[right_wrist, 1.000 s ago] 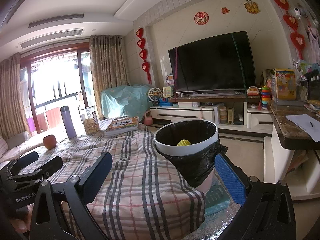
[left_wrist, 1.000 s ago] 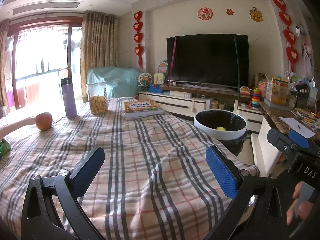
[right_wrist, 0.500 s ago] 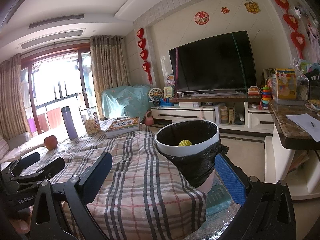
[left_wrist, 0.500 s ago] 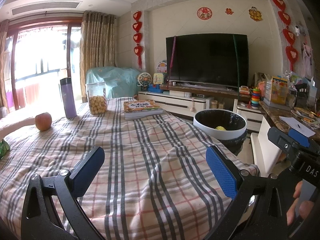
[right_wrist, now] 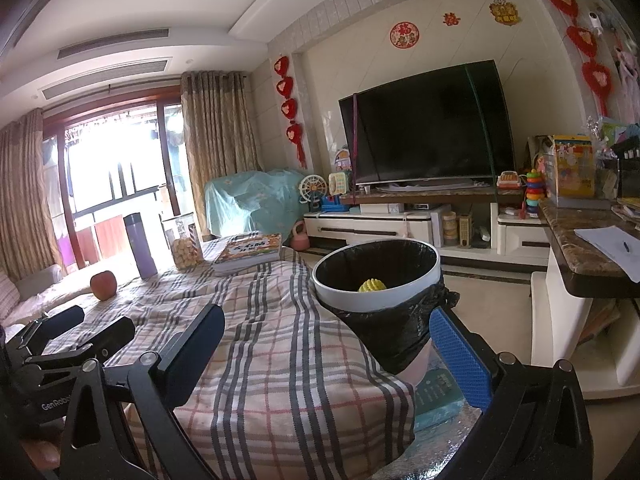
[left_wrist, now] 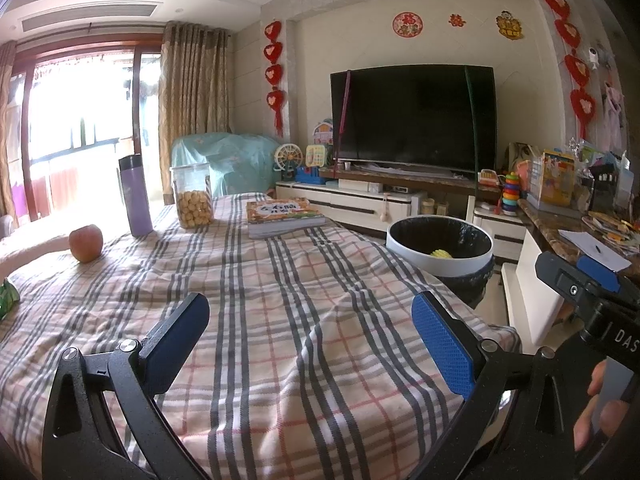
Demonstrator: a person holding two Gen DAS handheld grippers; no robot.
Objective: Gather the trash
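A white trash bin [left_wrist: 439, 259] with a black liner stands off the table's right edge; it also shows in the right wrist view [right_wrist: 380, 298]. A yellow ridged item [left_wrist: 440, 254] lies inside it [right_wrist: 371, 285]. My left gripper [left_wrist: 310, 330] is open and empty above the plaid tablecloth [left_wrist: 280, 300]. My right gripper [right_wrist: 326, 342] is open and empty near the table's right corner, in front of the bin. A green wrapper [left_wrist: 7, 298] lies at the table's far left edge.
On the table stand an apple [left_wrist: 85, 242], a purple flask [left_wrist: 135, 196], a jar of snacks [left_wrist: 193, 196] and a book [left_wrist: 282, 216]. A TV [left_wrist: 412, 118] on a cabinet is behind. A marble counter [right_wrist: 580, 248] is at right.
Both views have shifted only slightly; the right gripper has drifted a little relative to the bin. Both grippers stay open and empty.
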